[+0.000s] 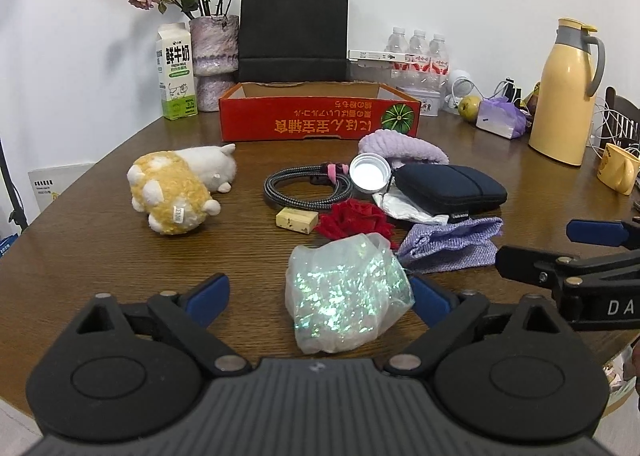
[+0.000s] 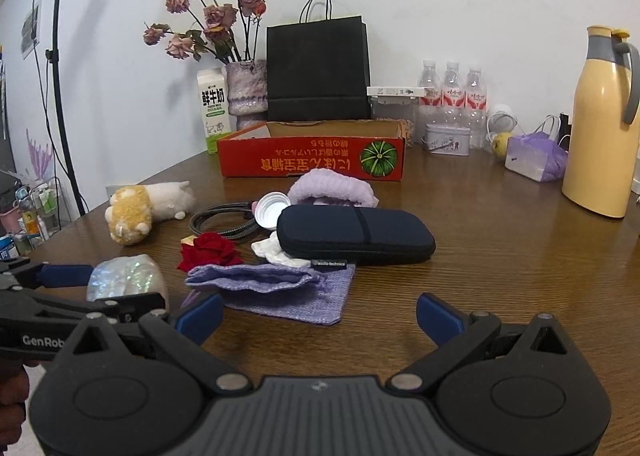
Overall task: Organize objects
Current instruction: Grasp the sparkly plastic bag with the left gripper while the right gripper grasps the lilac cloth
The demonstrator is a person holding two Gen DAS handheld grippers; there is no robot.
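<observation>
Both jaws wide, glitter bag (image 1: 346, 292) perhaps untouched

The bench (image 1: 100, 256) is dark, glossy wood grain. A crinkled clear plastic bag (image 1: 344, 292) glints iridescent. The plush toy (image 1: 176, 192) looks fuzzy, the lilac pouch (image 2: 280, 288) coarsely woven, the dark case (image 2: 352, 236) matt fabric, the red box (image 1: 320, 116) printed cardboard.
</observation>
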